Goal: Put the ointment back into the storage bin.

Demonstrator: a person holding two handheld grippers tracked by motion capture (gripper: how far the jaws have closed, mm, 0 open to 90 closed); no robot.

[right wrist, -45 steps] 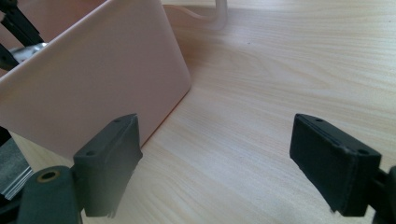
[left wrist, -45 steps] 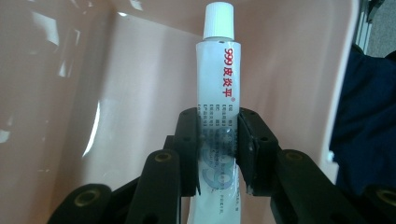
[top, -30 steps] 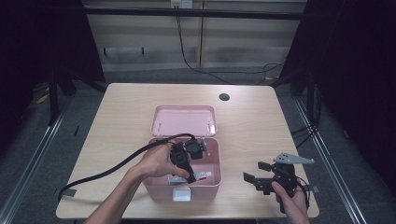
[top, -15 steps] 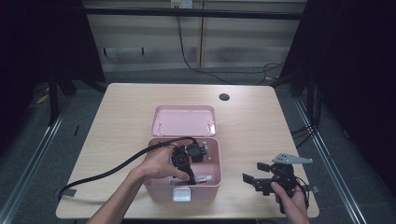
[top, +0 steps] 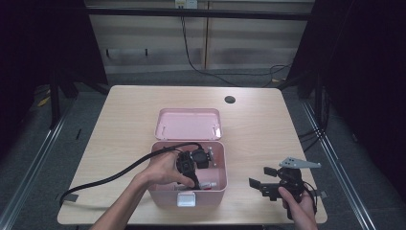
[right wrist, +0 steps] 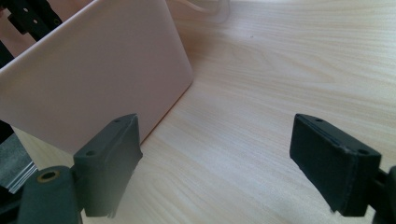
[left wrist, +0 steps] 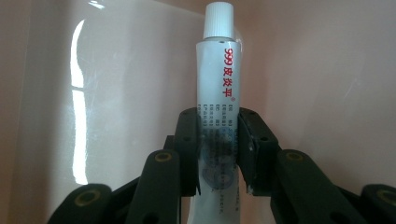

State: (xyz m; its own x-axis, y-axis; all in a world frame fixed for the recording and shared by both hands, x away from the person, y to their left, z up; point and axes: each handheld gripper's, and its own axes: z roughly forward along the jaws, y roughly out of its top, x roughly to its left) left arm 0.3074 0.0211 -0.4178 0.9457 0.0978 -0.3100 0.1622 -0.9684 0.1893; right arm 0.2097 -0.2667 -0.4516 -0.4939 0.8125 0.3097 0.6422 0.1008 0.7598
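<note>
A pink box (top: 163,194) stands open on the table's near middle, its lid (top: 187,124) tipped back. My left gripper (top: 194,178) reaches down inside the box, held by a hand. In the left gripper view it is shut (left wrist: 219,149) on a white tube (left wrist: 219,79) with a white cap and red "999" print, set against the box's pink inner wall (left wrist: 317,84). The right gripper (top: 262,176) rests on the table to the right of the box, jaws wide open with nothing between them (right wrist: 217,158). The box's outer wall (right wrist: 93,79) lies just beyond its left jaw.
The wooden table (top: 268,129) has a black round grommet (top: 230,99) near its far edge. A thick black cable (top: 110,177) trails from the left gripper toward the table's near left corner. A white latch (top: 186,199) sits on the box front. Dark floor surrounds the table.
The left hand and gripper have sunk slightly lower into the box. The right gripper has stayed where it was.
</note>
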